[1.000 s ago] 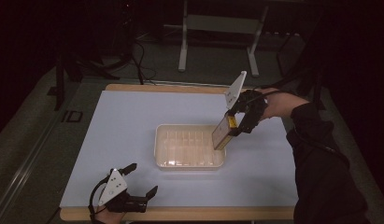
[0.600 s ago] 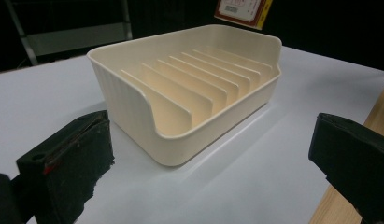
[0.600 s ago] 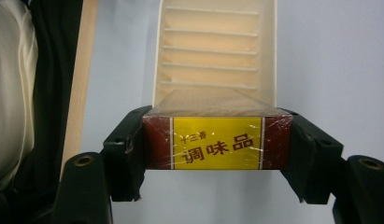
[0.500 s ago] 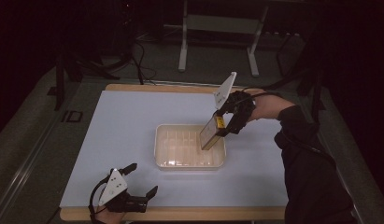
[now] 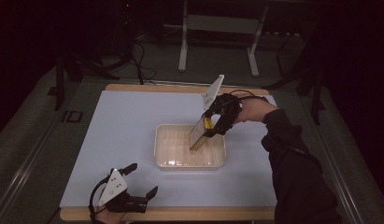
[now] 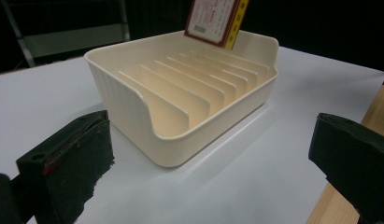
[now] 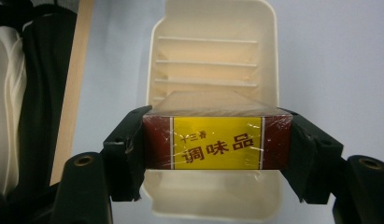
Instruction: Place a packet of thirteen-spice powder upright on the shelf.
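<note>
The right tool (image 5: pixel 209 132) is clamped on a flat red-and-yellow cellophane-wrapped seasoning box (image 5: pixel 199 134); in the right gripper view the two black jaws press on the box's narrow sides, with its yellow end panel (image 7: pixel 216 143) facing the camera. The box hangs tilted over the cream ribbed plastic rack tray (image 5: pixel 164 159), which sits on the pale blue tabletop (image 5: pixel 124 126) near its middle. From above, the lower edge of the box lies inside the tray's outline, toward its far right part. Whether that edge already touches a rib or the floor of the tray cannot be told.

The left tool (image 5: pixel 139 181) rests at the near left corner of the tabletop, jaws spread apart with nothing between them, well apart from the tray. Its own camera looks across at the tray's open front (image 6: pixel 180 140) and the row of upright dividers (image 6: pixel 189 88), with the box's corner (image 6: pixel 215 21) above the far wall.

Judgement: the step in hand is placing the box into one of the slots between the dividers. The next move calls for bringing the box square to the ribs, since it now leans at an angle, then lowering it so the bottom edge enters a single slot rather than bridging two ribs. Release should wait until the box stands supported. The tray is light and unheld, so a skewed push could shift it
</note>
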`<state>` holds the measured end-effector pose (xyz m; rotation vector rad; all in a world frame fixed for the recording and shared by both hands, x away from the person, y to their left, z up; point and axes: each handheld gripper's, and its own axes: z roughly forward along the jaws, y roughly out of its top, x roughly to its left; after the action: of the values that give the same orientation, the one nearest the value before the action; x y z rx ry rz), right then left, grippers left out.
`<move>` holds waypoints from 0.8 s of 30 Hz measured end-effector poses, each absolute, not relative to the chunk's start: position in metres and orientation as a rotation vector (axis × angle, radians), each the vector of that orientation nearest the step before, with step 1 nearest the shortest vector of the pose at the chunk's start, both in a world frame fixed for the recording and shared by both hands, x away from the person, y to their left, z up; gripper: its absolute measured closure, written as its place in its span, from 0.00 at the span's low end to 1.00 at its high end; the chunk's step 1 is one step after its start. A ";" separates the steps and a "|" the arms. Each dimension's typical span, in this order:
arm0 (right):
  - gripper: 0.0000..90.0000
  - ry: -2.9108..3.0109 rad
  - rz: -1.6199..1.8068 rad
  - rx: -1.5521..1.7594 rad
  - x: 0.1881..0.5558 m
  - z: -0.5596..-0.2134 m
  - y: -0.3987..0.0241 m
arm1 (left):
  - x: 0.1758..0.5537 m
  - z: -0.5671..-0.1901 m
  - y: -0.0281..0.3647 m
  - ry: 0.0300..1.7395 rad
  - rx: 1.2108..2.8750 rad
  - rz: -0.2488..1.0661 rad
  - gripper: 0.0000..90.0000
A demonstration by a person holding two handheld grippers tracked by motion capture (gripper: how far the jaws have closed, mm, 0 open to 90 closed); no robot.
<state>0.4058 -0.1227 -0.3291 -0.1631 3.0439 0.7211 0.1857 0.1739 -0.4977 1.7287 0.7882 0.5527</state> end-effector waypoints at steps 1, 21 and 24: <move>0.35 3.044 0.720 -0.167 0.406 -0.330 -0.122 | 0.186 -0.498 0.174 0.787 1.729 0.552 0.00; 0.35 3.058 0.673 -0.109 0.417 -0.353 -0.118 | 0.186 -0.498 0.174 0.784 1.731 0.551 0.00; 0.35 3.070 0.637 -0.106 0.417 -0.357 -0.117 | 0.186 -0.498 0.174 0.784 1.732 0.551 0.00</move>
<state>0.4169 -0.1170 -0.3571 -0.1063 3.0702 0.6370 0.1858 0.1741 -0.4976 1.7320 0.7837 0.5514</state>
